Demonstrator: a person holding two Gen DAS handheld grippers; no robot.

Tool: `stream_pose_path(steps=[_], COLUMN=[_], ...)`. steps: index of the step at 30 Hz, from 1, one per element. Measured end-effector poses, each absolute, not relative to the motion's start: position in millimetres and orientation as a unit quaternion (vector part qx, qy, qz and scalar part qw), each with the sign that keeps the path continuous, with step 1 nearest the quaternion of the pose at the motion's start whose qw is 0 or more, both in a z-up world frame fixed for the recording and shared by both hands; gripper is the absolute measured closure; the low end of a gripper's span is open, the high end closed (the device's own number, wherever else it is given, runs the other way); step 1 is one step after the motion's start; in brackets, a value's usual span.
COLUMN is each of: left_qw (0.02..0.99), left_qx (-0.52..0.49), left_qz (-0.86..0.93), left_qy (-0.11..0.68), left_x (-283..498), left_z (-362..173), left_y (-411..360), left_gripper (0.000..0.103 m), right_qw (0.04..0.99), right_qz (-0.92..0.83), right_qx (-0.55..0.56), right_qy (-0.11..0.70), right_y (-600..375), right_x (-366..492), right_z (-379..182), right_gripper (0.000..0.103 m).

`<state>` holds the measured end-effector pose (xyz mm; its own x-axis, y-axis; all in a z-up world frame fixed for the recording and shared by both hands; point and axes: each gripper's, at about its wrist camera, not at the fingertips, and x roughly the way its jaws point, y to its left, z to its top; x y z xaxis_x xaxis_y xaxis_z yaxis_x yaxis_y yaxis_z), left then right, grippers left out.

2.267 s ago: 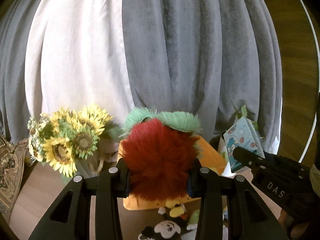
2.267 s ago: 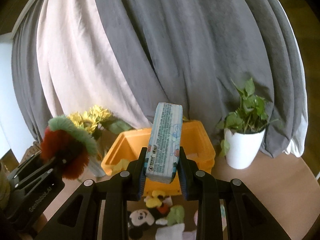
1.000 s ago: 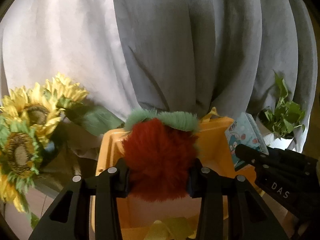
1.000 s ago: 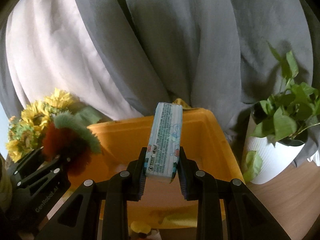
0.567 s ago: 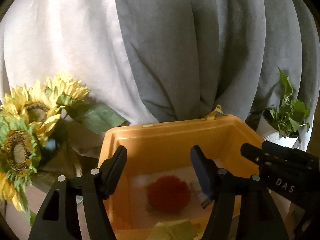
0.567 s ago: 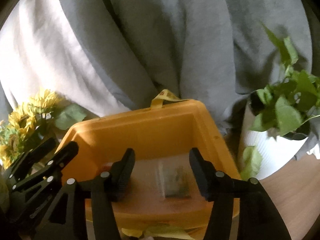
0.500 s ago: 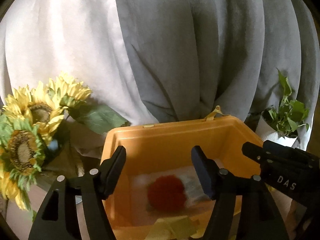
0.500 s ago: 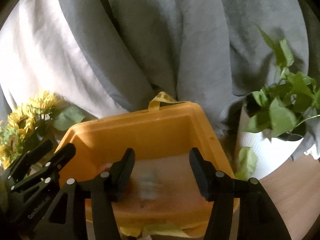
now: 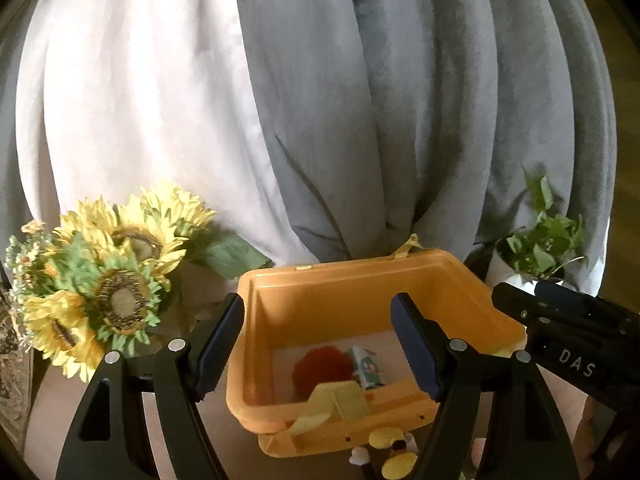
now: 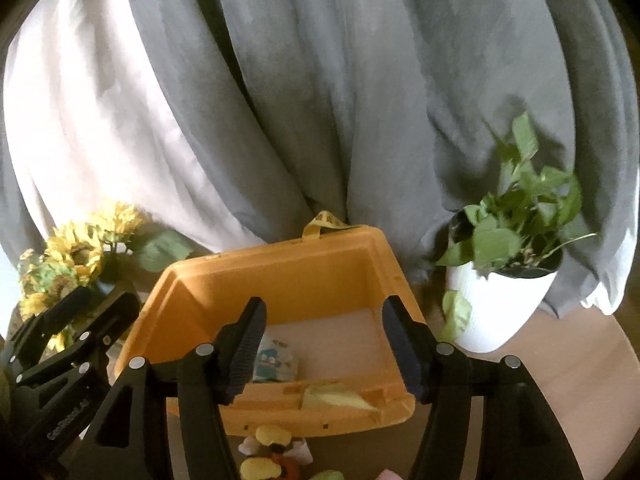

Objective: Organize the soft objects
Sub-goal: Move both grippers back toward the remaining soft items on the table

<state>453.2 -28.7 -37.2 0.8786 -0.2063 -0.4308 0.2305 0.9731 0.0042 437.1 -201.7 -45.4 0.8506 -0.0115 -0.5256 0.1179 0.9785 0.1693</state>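
An orange bin (image 9: 360, 284) stands on the table before the curtains; it also shows in the right wrist view (image 10: 280, 264). Inside it lie the red fuzzy toy (image 9: 320, 368) and the tissue pack (image 9: 368, 366), side by side. The tissue pack (image 10: 276, 360) shows in the right wrist view too. My left gripper (image 9: 320, 344) is open and empty above the bin's near side. My right gripper (image 10: 322, 346) is open and empty above the bin as well. Each gripper shows at the edge of the other's view.
Sunflowers (image 9: 112, 292) stand left of the bin. A potted green plant in a white pot (image 10: 504, 296) stands to its right. Small plush toys (image 10: 272, 456) lie on the table in front of the bin. Grey and white curtains hang behind.
Both grippers opened over the bin; the red fuzzy toy and the tissue pack dropped in. Since then both grippers have drawn back slightly.
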Motion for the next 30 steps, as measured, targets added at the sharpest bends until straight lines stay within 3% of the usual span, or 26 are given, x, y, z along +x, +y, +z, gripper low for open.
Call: stream_pose_path(steps=[30], left_qw=[0.967], left_qx=[0.032], left_qz=[-0.139], left_qy=[0.209], left_x=[313.2], left_z=[-21.3], left_y=[-28.5], left_gripper=[0.028], right_qw=[0.962], right_qz=[-0.049], right_qx=[0.095], right_qy=[0.253], right_y=[-199.4], right_x=[298.5], right_z=[-28.1], right_gripper=[0.041])
